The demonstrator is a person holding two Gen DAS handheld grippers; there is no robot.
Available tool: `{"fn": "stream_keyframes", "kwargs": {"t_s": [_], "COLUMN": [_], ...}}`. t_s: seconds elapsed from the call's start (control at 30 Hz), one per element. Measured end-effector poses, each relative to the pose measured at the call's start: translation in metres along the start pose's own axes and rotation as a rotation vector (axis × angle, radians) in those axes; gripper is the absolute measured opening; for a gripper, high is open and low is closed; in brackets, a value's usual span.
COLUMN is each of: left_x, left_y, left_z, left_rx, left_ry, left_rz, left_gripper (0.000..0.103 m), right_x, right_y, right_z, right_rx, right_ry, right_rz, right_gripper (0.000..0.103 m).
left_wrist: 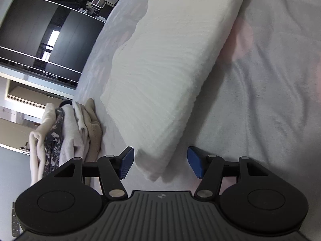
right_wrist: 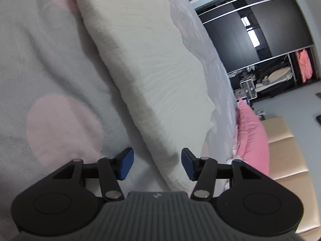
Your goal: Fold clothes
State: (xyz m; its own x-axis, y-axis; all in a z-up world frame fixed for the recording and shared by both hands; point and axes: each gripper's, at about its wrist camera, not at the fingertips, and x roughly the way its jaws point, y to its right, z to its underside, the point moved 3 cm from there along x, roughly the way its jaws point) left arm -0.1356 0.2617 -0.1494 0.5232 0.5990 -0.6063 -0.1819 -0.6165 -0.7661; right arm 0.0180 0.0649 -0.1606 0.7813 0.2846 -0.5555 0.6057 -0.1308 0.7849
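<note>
A folded white ribbed garment (left_wrist: 160, 70) lies as a long band on the grey bedspread with pink dots (left_wrist: 260, 80). My left gripper (left_wrist: 160, 163) is open, its blue pads either side of the garment's near corner, just above it. In the right wrist view the same garment (right_wrist: 150, 70) runs up the frame. My right gripper (right_wrist: 157, 165) is open, with the garment's other near end between its pads. Neither holds cloth.
A stack of folded clothes (left_wrist: 66, 136) sits at the bed's edge left of the left gripper. A pink pillow (right_wrist: 250, 132) and a beige padded bench (right_wrist: 291, 160) lie to the right. A dark wardrobe (left_wrist: 40, 30) with open shelves stands beyond the bed.
</note>
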Motion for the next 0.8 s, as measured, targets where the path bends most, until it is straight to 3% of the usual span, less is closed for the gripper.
{"fn": "stream_keyframes", "kwargs": {"t_s": [0.17,0.27,0.33,0.43,0.53,0.8], "left_x": [0.012,0.016,0.017,0.016,0.008,-0.013], "left_y": [-0.003,-0.003,-0.003,-0.007,-0.014,-0.046], "left_z": [-0.003,-0.005,-0.007,-0.011,-0.016,-0.019], "left_rx": [-0.025,-0.033,-0.047,-0.059,-0.102,-0.179], "left_ry": [0.007,0.009,0.004,0.000,0.022,0.044], "left_rz": [-0.032,-0.031,-0.007,0.014,0.019,0.018], "left_gripper": [0.052,0.040,0.022,0.010,0.005,0.003], "right_x": [0.011,0.017,0.019,0.021,0.017,-0.003], "right_y": [0.001,0.000,-0.002,0.000,0.008,0.029], "right_z": [0.002,0.003,0.003,0.004,0.003,-0.005], "right_rx": [-0.003,-0.025,-0.039,-0.026,0.013,0.054], "right_ry": [0.011,0.022,0.031,0.030,0.031,0.049], "right_rz": [0.040,0.055,0.057,0.039,0.047,0.078], "right_gripper": [0.049,0.039,0.027,0.011,0.005,0.003]}}
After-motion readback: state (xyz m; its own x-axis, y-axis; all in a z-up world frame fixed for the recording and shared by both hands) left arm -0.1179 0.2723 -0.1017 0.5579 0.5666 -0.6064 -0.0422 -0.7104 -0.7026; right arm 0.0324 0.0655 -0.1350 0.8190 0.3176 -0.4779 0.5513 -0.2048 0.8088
